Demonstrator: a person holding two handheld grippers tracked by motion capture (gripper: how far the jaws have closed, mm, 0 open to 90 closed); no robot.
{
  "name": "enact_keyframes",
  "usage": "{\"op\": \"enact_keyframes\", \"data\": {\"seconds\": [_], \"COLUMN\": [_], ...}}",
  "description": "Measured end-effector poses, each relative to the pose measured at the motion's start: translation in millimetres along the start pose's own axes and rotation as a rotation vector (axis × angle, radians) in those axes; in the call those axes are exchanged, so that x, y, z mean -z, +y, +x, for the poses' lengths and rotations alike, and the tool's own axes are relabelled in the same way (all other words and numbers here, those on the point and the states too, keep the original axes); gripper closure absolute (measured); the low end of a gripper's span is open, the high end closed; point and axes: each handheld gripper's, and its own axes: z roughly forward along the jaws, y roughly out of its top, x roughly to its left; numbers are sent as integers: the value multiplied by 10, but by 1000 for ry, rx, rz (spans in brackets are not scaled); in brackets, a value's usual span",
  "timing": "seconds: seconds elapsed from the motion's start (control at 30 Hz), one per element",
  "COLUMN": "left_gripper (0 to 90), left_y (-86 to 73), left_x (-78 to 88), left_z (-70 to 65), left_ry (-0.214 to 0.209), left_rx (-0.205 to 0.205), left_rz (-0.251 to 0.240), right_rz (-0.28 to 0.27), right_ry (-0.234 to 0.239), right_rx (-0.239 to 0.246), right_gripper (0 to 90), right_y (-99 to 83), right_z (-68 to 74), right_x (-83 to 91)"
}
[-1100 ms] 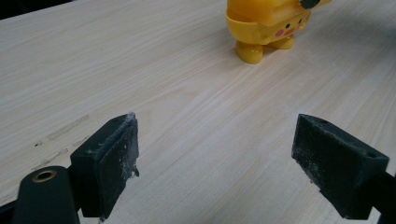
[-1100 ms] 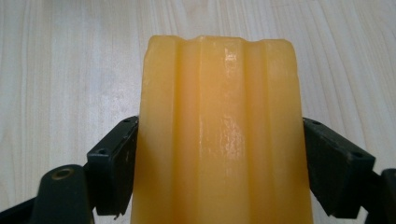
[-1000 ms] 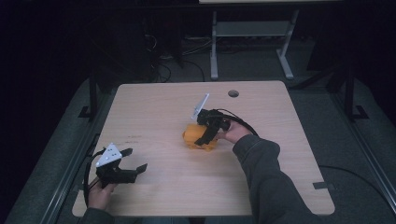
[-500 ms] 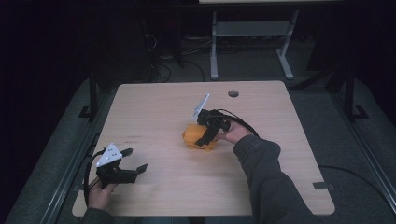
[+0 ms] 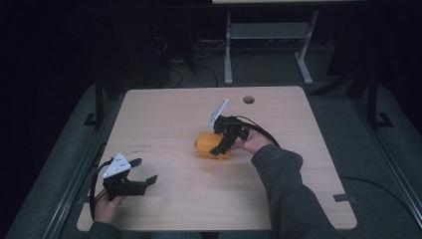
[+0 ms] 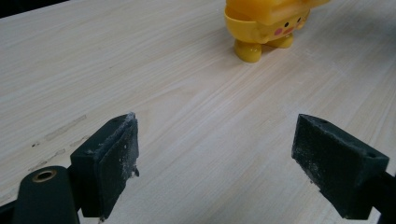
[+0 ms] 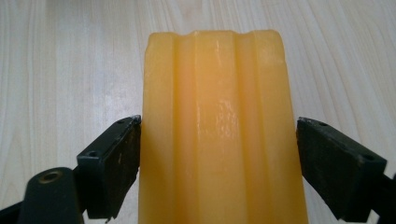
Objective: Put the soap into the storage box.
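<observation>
Yellow toy [image 7: 224, 135] sits between my right tool's [image 7: 219, 154] spread jaws, unclamped; my left tool [image 6: 219, 158] gapes over bare worktop [image 6: 196, 121].

- A light wooden table [image 5: 164, 114] with rounded corners stands in the middle of a dim room, with a small round dark hole [image 5: 249, 99] near its far edge.
- Dark grey carpet floor [image 5: 378, 164] surrounds it.
- Beyond it a pale grey metal desk frame [image 5: 266, 32] stands on two legs.
- Black cables [image 5: 174, 74] lie tangled on the floor beside that frame.
- The far background falls into darkness.
</observation>
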Motion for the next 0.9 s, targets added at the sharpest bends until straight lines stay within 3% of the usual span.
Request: {"op": "enact_keyframes", "data": {"seconds": [0.9], "left_gripper": [141], "left_y": [0], "left_x": [3], "left_z": [-3], "left_ry": [4], "left_rx": [2], "left_rz": [-4], "right_rz": [-67], "right_ry": [-53], "right_rx": [-19], "right_gripper": [159], "right_y": [-73], "right_z": [55], "right_x": [314]}}
